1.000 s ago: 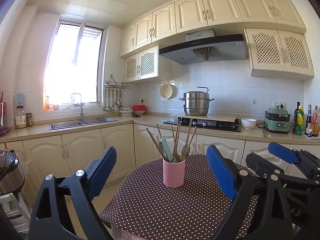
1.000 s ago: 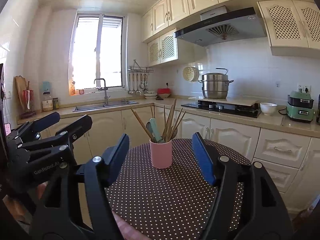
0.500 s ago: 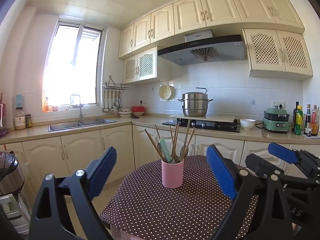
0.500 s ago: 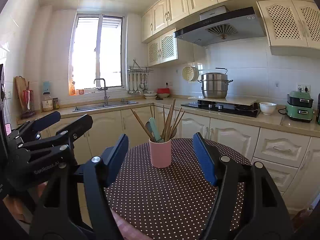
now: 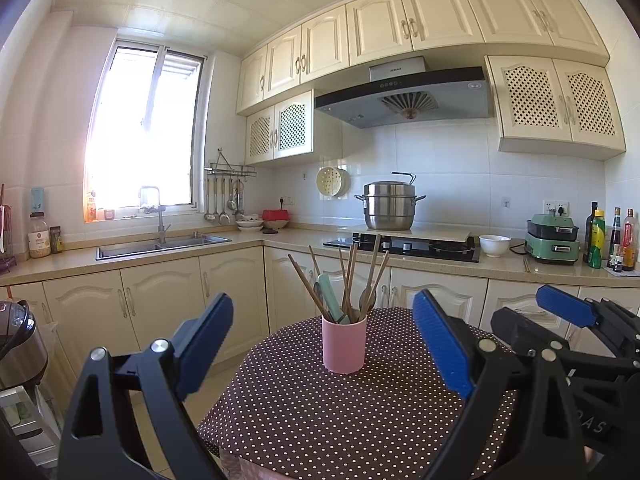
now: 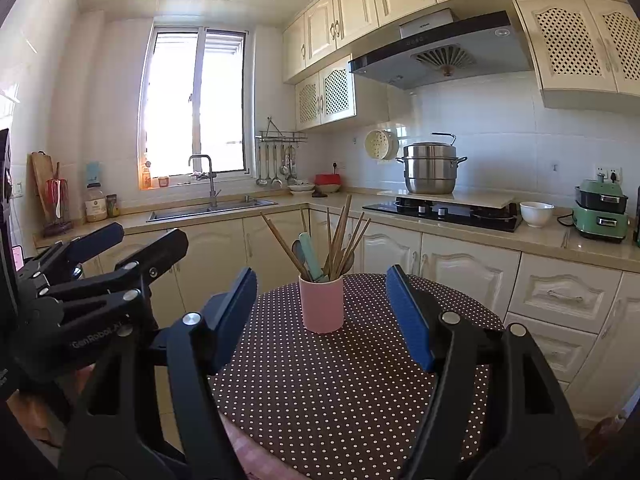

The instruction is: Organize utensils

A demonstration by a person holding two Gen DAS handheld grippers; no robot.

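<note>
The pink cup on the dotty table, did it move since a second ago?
No. The pink cup keeps its spot on the dotted tablecloth, in line with the same cabinet doors behind it. Neither claw touches it.

One pink cup (image 5: 344, 343), one steamer pot (image 5: 389, 206), one white bowl (image 5: 494, 245)

- A bright window (image 5: 144, 128) above the double steel sink (image 5: 162, 242) floods the left wall with daylight.
- Cream cabinets (image 5: 400, 28) line the upper walls; matching base cabinets (image 5: 160, 300) run under the beige L-shaped worktop (image 5: 520, 266).
- A grey range hood (image 5: 404, 98) hangs over the black hob (image 5: 404, 246), where a steel steamer pot (image 5: 390, 206) stands.
- White tiles cover the backsplash (image 5: 452, 160); ladles hang from a rail (image 5: 230, 172) beside the window.
- A round counter (image 5: 320, 408) wears a brown, white-dotted cloth.
</note>
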